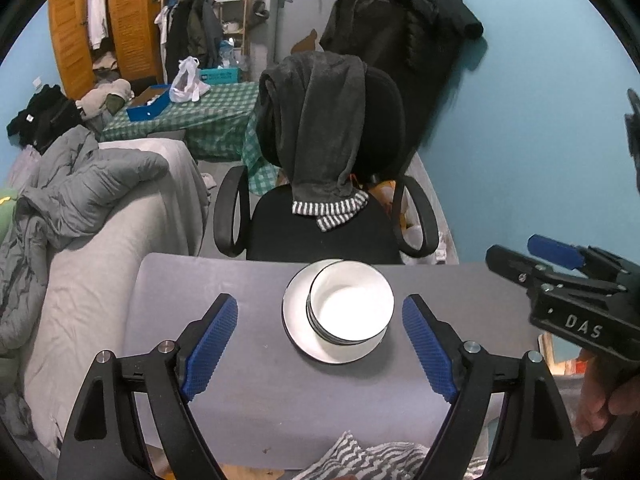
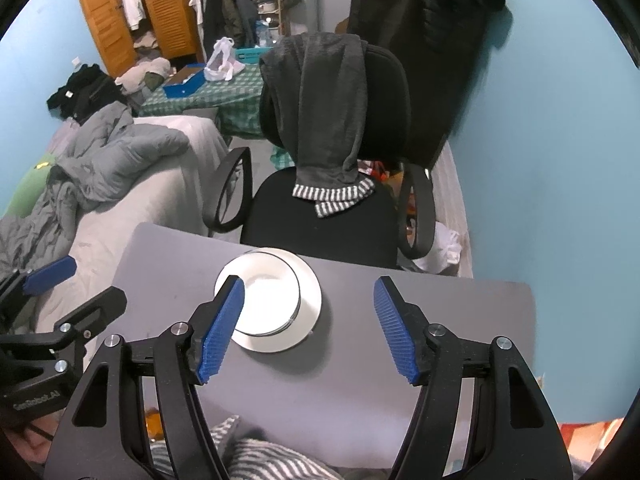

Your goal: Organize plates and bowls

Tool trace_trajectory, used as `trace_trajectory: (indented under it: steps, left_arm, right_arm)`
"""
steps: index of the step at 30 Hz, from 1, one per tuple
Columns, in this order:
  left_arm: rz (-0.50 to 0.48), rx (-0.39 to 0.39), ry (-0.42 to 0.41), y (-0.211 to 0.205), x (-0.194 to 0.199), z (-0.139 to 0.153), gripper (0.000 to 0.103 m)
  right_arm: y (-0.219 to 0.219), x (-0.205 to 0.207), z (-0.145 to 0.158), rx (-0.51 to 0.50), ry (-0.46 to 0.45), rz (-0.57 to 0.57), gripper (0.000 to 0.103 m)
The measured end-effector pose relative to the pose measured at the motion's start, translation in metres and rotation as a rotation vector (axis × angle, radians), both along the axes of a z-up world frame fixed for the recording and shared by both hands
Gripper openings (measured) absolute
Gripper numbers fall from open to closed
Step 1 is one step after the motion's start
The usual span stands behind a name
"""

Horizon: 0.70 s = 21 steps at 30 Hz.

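Observation:
A stack of white bowls [image 1: 350, 306] with dark rims sits on a white plate [image 1: 300, 332] near the far edge of the grey table [image 1: 192, 300]. My left gripper [image 1: 320, 348] is open and empty, held above the table just in front of the stack. In the right wrist view the bowls [image 2: 268, 300] and plate [image 2: 310, 292] lie left of centre. My right gripper [image 2: 308, 326] is open and empty, its left finger [image 2: 220, 328] over the plate's near left rim. The right gripper also shows at the right of the left wrist view [image 1: 568, 280].
A black office chair [image 1: 328, 216] draped with a dark hoodie stands just beyond the table. A bed [image 1: 100, 220] with a grey duvet lies to the left. A striped cloth [image 1: 372, 460] lies at the table's near edge. The blue wall [image 1: 520, 160] is on the right.

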<state>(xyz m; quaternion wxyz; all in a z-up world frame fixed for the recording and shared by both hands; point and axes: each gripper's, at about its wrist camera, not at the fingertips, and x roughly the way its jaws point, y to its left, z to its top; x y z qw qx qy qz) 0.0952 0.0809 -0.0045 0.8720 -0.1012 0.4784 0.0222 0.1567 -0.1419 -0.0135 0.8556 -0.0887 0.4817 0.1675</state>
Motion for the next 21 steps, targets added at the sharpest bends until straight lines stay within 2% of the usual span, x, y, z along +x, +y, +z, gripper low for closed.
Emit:
trace_trajectory:
  steps: [21]
  left_arm:
    - [-0.068, 0.007, 0.006, -0.0055, 0.0056, 0.0035, 0.086]
  right_arm:
    - [-0.0060, -0.0022, 0.0037, 0.009, -0.002, -0.060, 0.066]
